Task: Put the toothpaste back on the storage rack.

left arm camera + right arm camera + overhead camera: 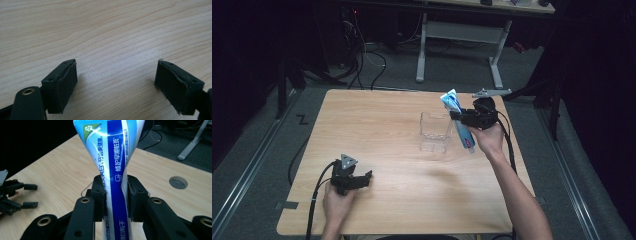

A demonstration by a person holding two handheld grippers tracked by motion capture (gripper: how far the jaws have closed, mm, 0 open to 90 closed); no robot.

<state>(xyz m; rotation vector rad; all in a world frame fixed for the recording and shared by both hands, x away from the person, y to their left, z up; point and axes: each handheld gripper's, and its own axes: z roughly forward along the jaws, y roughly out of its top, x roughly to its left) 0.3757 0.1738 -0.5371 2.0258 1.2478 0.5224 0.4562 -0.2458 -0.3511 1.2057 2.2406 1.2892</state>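
Blue-and-white toothpaste tube (459, 122) is clamped in the right gripper (460, 116), whose fingers (98, 195) pinch it hard enough around its middle that the tube narrows at the grip, as the right gripper view shows. The tube is lifted off the counter (377, 130), tilted, with its flat crimped end up and its cap end down, just beside the right side of the clear plastic container (435, 131), near the counter's right edge. That container stands upright on the counter, and from the high view it looks empty.

The left gripper (360, 180) rests low near the front left corner of the counter, well apart from the container. Its fingers (61, 85) are spread wide with nothing between them, just bare wood grain beneath.

Judging by this, the pick-up is done: the tube is securely held and raised. What appears to be left is bringing it over the container's open top, lowering it in cap end first, and releasing. The tube is beside the container rather than above it, so the placing has not begun.
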